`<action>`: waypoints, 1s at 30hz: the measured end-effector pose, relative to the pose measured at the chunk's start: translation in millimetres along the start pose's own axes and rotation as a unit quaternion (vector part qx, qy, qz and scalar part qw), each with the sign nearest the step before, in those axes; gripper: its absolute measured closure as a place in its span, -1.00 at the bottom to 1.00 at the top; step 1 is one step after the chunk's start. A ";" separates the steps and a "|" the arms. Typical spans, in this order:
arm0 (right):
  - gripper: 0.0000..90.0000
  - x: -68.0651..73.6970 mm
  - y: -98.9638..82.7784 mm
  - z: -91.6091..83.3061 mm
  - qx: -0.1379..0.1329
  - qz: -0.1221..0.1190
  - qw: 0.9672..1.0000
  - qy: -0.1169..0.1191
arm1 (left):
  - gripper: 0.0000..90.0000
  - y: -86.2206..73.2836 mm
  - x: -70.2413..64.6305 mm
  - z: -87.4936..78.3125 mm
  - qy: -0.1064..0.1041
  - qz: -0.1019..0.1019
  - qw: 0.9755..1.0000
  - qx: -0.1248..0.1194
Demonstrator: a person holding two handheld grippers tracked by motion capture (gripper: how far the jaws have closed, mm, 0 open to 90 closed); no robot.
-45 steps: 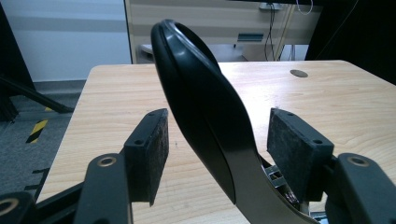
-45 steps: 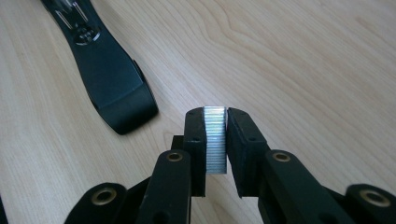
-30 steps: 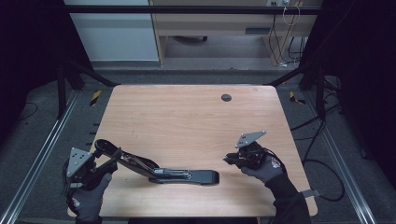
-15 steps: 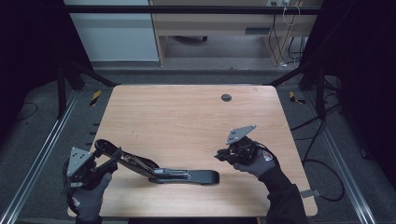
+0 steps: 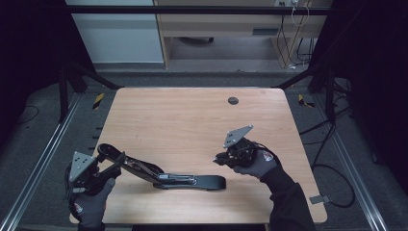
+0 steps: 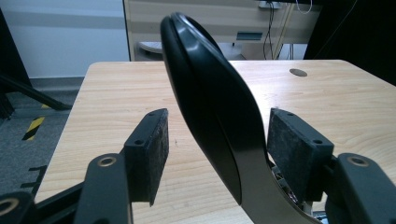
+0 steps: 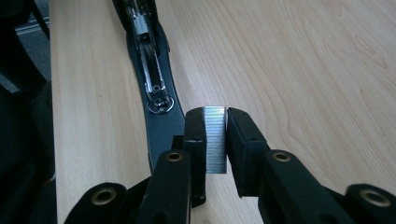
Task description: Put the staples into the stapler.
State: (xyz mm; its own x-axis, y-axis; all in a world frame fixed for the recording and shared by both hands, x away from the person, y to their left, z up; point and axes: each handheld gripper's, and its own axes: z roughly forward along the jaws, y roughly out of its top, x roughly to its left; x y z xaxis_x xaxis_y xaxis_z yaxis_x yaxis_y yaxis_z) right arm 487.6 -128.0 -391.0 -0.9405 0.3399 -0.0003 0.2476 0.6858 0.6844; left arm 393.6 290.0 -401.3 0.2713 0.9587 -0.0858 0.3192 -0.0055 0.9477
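Two R gripper [image 7: 215, 135] pads clamp staple strip [image 7: 215, 135], above stapler [image 7: 154, 88] base.

Left gripper [image 5: 103, 163] near the desk's front-left corner, gloved hand [image 5: 89, 204] behind it, jaws spread wide, one pad [image 6: 299, 147] contacting. Right gripper [image 5: 223, 159] raised over the front-right area, jaws clamped narrow, forearm entering from the front edge.

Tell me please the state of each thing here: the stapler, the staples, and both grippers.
stapler: swung open, base flat on table, top lifted.
stapler top: between the left gripper pads, touching one.
staple strip: clamped upright in the right gripper, above the base.
staple channel: exposed.
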 end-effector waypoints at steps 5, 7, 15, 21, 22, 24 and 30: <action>0.74 1.7 3.7 3.9 0.005 -0.007 1.000 0.007 | -0.15 0.1 -0.6 0.6 0.001 0.000 1.000 0.000; 0.74 3.2 6.0 5.7 0.004 -0.011 1.000 0.014 | -0.15 0.0 -0.6 0.8 0.001 0.000 1.000 0.000; 0.74 4.3 18.8 15.8 0.014 -0.034 0.999 0.031 | -0.15 0.0 -0.2 1.6 -0.001 0.000 1.000 0.003; 0.74 5.5 26.3 25.2 0.021 -0.044 0.998 0.044 | -0.14 0.5 0.5 0.7 -0.001 -0.002 1.000 0.001; 0.74 6.2 27.4 26.8 0.021 -0.045 0.998 0.044 | -0.14 0.6 0.7 0.6 -0.001 -0.002 1.000 0.000; 0.74 7.0 29.5 29.3 0.021 -0.049 0.997 0.049 | -0.14 0.7 1.2 0.6 -0.002 -0.003 1.000 0.000; 0.74 11.3 35.7 36.9 0.020 -0.058 0.996 0.057 | -0.14 0.7 1.6 0.6 -0.002 -0.003 1.000 0.000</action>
State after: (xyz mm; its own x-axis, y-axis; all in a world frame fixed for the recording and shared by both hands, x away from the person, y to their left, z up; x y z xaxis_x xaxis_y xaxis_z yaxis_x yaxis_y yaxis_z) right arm 494.4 -75.9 -393.4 -0.9831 0.1831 0.0056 0.1420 0.7427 0.6544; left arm 394.8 291.4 -400.9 0.2728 0.9576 -0.0924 0.3209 0.0000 0.9471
